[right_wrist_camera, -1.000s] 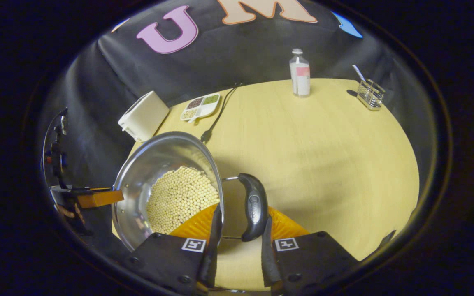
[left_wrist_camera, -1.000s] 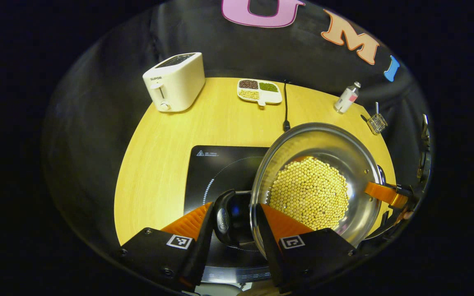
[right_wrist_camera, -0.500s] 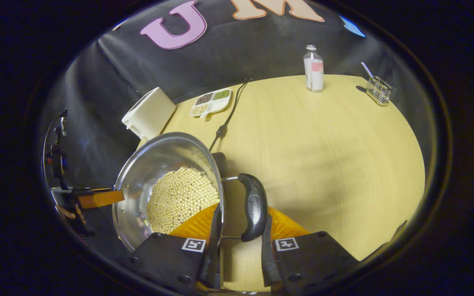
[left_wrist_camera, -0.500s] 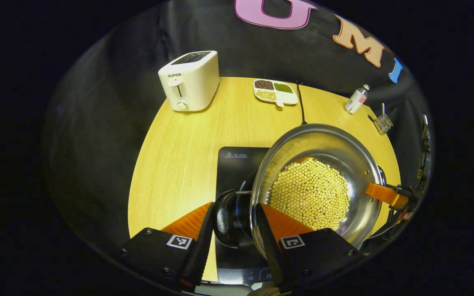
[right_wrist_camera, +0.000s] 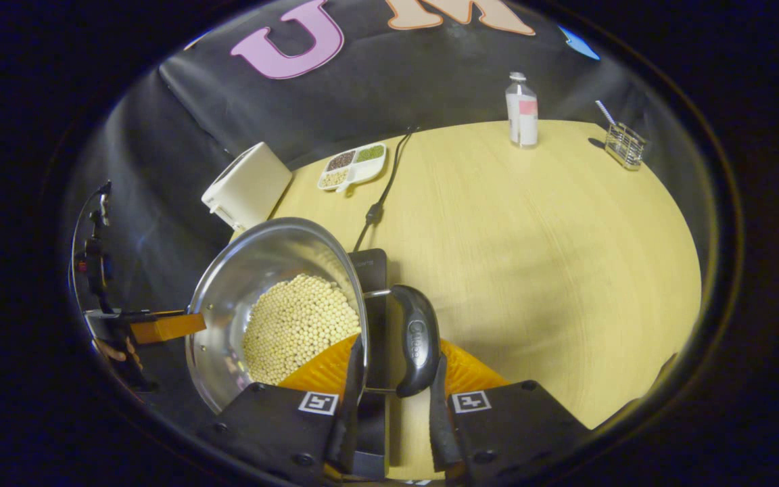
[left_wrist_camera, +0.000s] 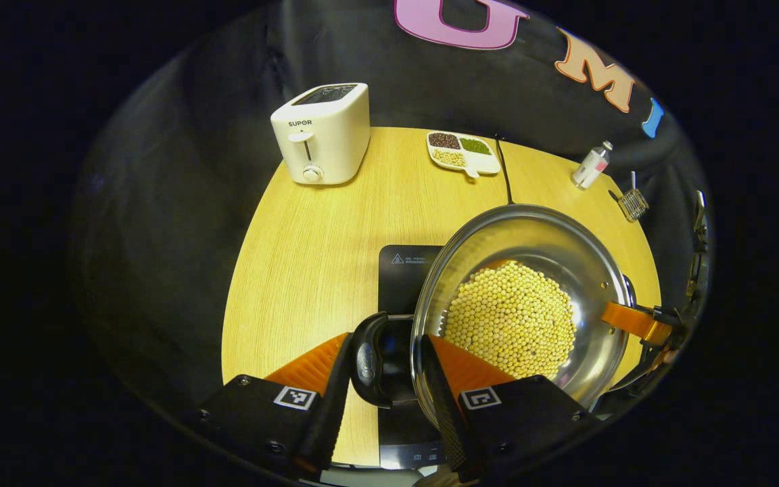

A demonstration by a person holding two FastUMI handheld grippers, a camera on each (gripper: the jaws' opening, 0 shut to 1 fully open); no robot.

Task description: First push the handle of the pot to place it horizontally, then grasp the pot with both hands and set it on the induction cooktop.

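A steel pot [left_wrist_camera: 531, 230] with yellow beans [left_wrist_camera: 508, 318] in it hangs in the air, held from both sides. My left gripper [left_wrist_camera: 386, 352] is shut on its dark left handle [left_wrist_camera: 364, 362], with the rim between the fingers too. My right gripper [right_wrist_camera: 399, 365] is shut on the other dark handle [right_wrist_camera: 416, 338] of the pot [right_wrist_camera: 261, 250]. The black induction cooktop [left_wrist_camera: 406, 270] lies under the pot, mostly hidden by it; a strip of the cooktop [right_wrist_camera: 370, 267] shows beside the rim. Each view shows the other gripper's finger [left_wrist_camera: 626, 319] [right_wrist_camera: 166, 327] across the pot.
On the wooden table [left_wrist_camera: 308, 243] a white toaster [left_wrist_camera: 322, 132] stands at the back left. A divided dish [left_wrist_camera: 462, 150] of grains, a black cable [left_wrist_camera: 503, 172], a small bottle [left_wrist_camera: 591, 166] and a wire holder [left_wrist_camera: 634, 201] stand along the back.
Both grippers have carried the pot to the left over the cooktop. More of the cooktop is now covered on the left side, and a strip has appeared on the right.
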